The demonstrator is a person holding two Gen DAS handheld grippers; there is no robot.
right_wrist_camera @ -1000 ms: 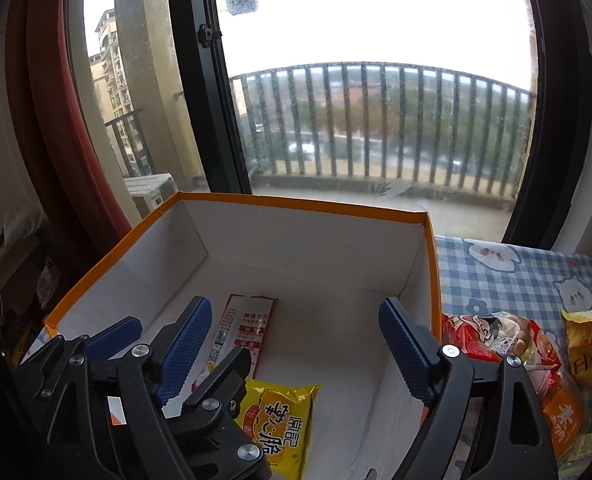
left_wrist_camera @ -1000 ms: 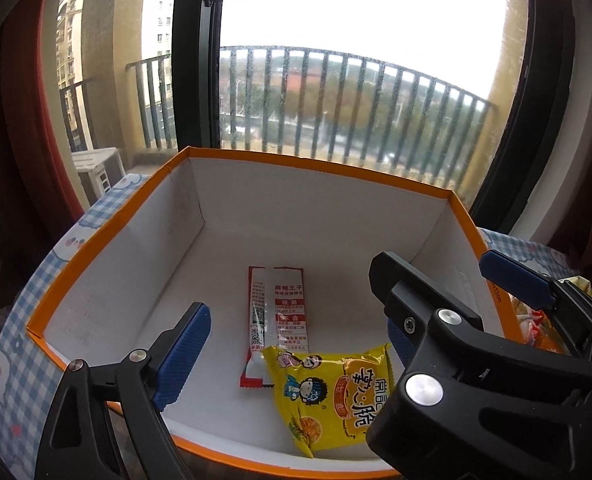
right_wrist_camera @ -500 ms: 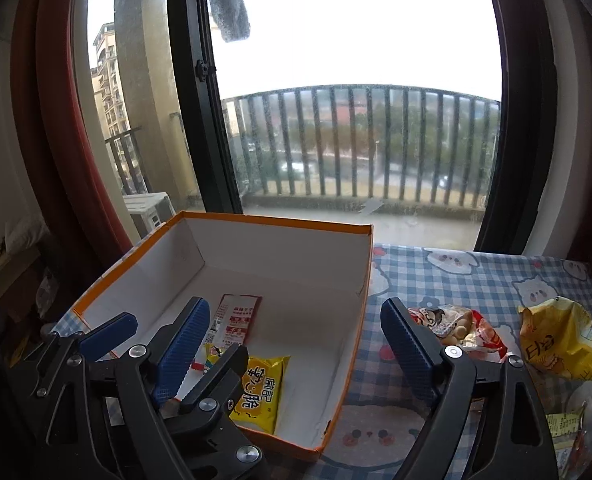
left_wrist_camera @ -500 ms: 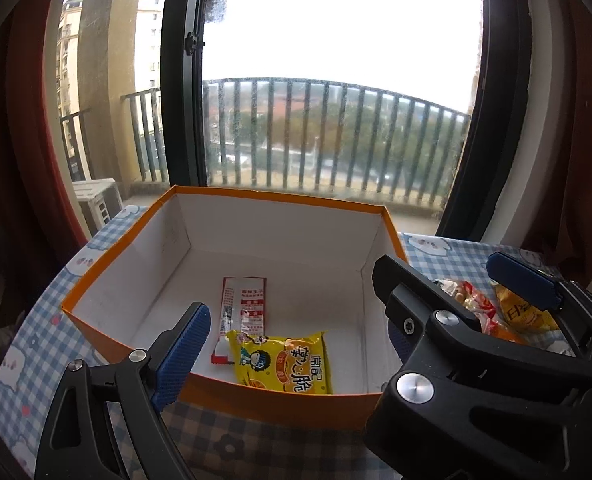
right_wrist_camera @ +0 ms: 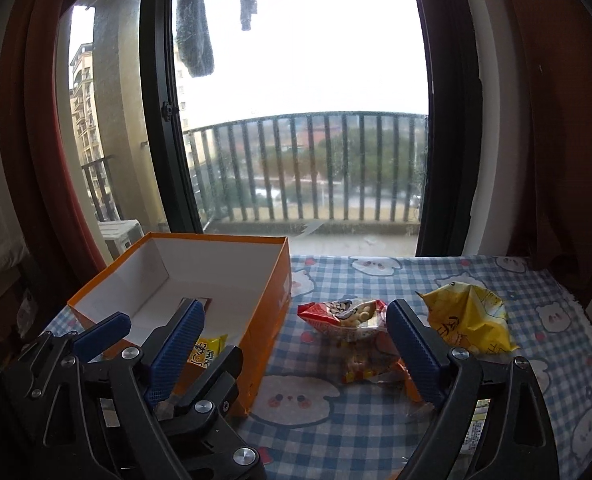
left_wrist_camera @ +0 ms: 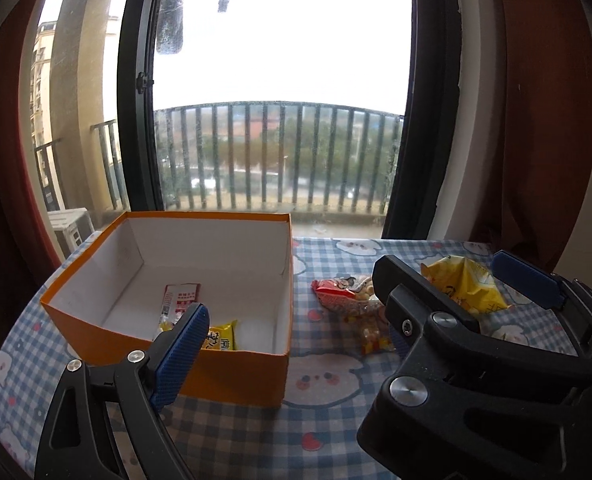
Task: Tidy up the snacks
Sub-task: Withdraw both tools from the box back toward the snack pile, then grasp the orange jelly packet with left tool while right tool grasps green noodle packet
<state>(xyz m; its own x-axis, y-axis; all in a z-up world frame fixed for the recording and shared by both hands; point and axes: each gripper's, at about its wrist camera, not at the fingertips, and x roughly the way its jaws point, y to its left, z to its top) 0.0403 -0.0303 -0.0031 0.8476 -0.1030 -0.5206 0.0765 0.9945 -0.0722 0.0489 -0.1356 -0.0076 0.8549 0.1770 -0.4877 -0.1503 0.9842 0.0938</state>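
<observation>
Your desk (left_wrist_camera: 335, 420) wears a blue-and-white checked cloth printed with cartoon bears and small red hearts, and it sits right against a tall dark-framed window (right_wrist_camera: 160, 120). Beyond the glass you see a balcony railing (right_wrist_camera: 315, 168), trees, and an apartment block at the left; dark garments (right_wrist_camera: 194, 20) hang at the top of the pane, and reddish curtains (left_wrist_camera: 543, 120) frame both sides.

On the left part of the desk stands an open orange box (left_wrist_camera: 236, 376) with a white inside. Two packets lie in it: a red-and-white sachet (left_wrist_camera: 180, 300) with small print too fine to read, and nearer you a yellow packet (left_wrist_camera: 224, 336) with bold Chinese characters, partly hidden by your left claw's finger.

The other snacks lie on the cloth to the right of the box. A red-topped clear bag of small round biscuits (right_wrist_camera: 343, 316) with a cartoon face sits just beside the box, a smaller clear packet (right_wrist_camera: 359, 364) touches its near side, and a crumpled yellow bag (right_wrist_camera: 467, 320) rests further right, its lettering unreadable.

Your left claw (left_wrist_camera: 292, 344) hangs spread wide and empty before the box's near wall. Your right claw (right_wrist_camera: 296, 344) is likewise spread and empty, with the box's near right corner and the biscuit bag showing between its blue-padded fingers (right_wrist_camera: 411, 344).
</observation>
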